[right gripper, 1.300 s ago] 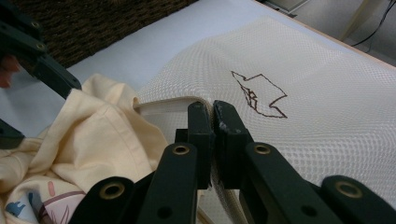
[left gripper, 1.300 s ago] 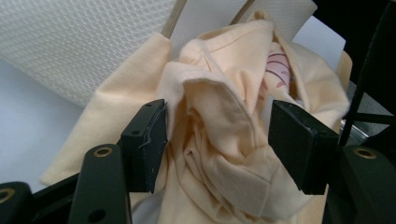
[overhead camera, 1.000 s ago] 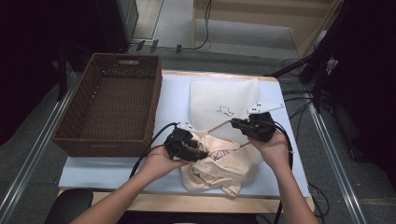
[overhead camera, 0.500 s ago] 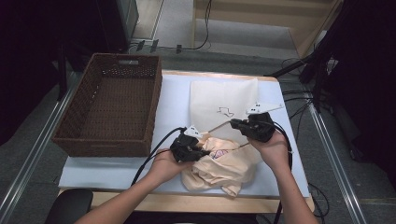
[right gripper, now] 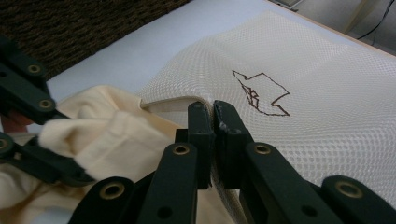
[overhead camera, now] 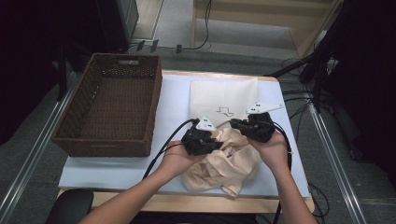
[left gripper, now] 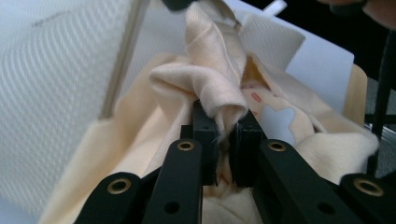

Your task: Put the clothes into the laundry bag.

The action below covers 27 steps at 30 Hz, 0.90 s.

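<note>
A crumpled cream garment [overhead camera: 224, 164] lies at the table's front, right up against the near edge of a flat white mesh bag [overhead camera: 223, 94] marked with a brown arrow [right gripper: 261, 91]. My left gripper [overhead camera: 215, 140] is shut on a raised fold of the garment [left gripper: 205, 79]; in the left gripper view its tips [left gripper: 225, 122] pinch that fold. My right gripper [overhead camera: 234, 124] is shut on the mesh bag's near edge [right gripper: 173, 100], its jaws [right gripper: 212, 111] closed over the hem and lifting it slightly. The two grippers sit close together, tips facing each other.
A deep brown wicker basket [overhead camera: 154, 105] stands on the left of the pale blue mat [overhead camera: 175, 100]. Cables trail from both grippers toward the front edge. Metal rails run along both sides of the table.
My left gripper has carried its fold of the garment to the right, toward the bag's lifted edge. The right gripper has held almost still on the mesh bag.
</note>
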Each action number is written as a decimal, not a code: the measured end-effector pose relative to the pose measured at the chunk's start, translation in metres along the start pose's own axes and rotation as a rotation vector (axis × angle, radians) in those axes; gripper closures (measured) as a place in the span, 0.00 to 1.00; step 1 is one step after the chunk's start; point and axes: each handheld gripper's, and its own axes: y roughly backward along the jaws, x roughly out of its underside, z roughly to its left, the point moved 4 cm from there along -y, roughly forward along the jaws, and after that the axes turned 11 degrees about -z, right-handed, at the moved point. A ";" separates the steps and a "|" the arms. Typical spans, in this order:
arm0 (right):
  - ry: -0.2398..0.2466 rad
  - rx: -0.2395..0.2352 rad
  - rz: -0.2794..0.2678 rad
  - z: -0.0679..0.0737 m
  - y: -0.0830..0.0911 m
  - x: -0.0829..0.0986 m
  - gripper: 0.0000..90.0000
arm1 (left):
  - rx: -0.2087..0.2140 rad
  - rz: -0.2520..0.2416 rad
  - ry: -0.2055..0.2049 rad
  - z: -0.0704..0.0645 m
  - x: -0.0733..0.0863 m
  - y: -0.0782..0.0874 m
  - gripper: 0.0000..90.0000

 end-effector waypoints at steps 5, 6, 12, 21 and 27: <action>-0.019 0.007 -0.012 -0.001 0.003 -0.001 0.97 | -0.028 0.042 0.026 0.010 -0.003 -0.020 0.94; -0.020 0.005 -0.016 -0.002 0.003 -0.001 0.97 | -0.034 0.056 0.023 0.013 -0.001 -0.023 0.94; -0.021 -0.001 -0.012 0.000 0.003 -0.001 0.97 | -0.072 0.078 0.082 0.029 -0.002 -0.038 0.94; -0.022 -0.004 0.006 0.000 0.000 0.003 0.97 | -0.109 0.104 0.094 0.038 0.006 -0.055 0.92; -0.026 -0.004 0.010 -0.002 -0.002 0.005 0.97 | -0.066 0.099 0.112 0.038 0.004 -0.049 0.86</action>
